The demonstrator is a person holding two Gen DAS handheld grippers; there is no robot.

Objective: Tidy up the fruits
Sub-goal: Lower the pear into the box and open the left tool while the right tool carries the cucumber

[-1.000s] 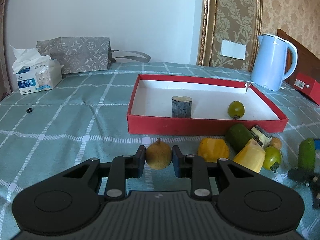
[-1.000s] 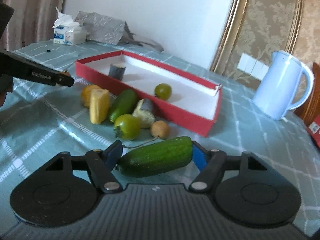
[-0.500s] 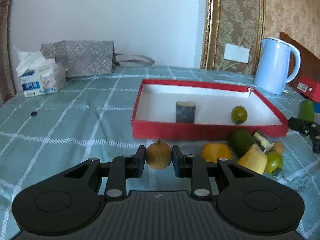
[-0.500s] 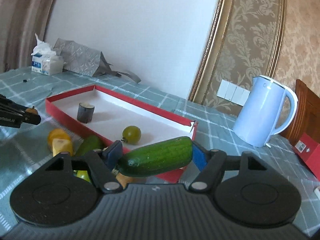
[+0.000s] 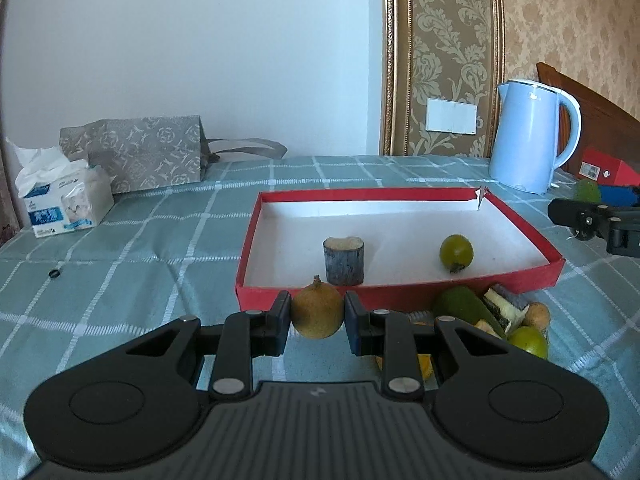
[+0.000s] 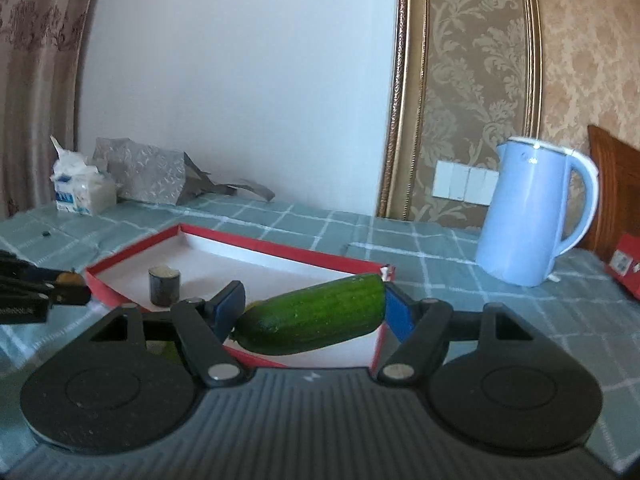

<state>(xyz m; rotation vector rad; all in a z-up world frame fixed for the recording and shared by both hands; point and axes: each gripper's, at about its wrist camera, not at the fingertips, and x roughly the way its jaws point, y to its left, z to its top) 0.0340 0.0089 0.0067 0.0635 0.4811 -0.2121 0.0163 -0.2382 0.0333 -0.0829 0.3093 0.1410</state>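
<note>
The cucumber (image 6: pixel 312 317) lies crosswise in the right tongs (image 6: pixel 314 314), its long axis running from one jaw to the other, right end tilted a little higher; the jaws stand wide and press on its two ends, so it is held lengthwise and clear of the worktop (image 6: pixel 420 248). Just beyond and below it sits the red tray (image 6: pixel 280 249), whose near right corner shows directly under the cucumber in the right wrist view; the tray's white floor stretches away to the far left, with a short grey-barked stub (image 6: pixel 163 286) standing upright near the left. By my reading the release only needs a short carry forward and down; the long axis already sits roughly along the tray's length.

The left tongs (image 5: pixel 318 322) are closed on a small round brown fruit (image 5: pixel 317 312), stem upward, at the tray's near wall (image 5: pixel 400 288), left of centre; the tray lies straight ahead and just beyond them. A green round fruit (image 5: pixel 456 252) rests inside at the right; both arms seem about equally near the tray. More loose fruit (image 5: pixel 500 320) is heaped on the worktop outside the near right wall. A blue kettle (image 5: pixel 528 140) stands well beyond the far right corner; a tissue box (image 5: pixel 64 204) sits far left.
</note>
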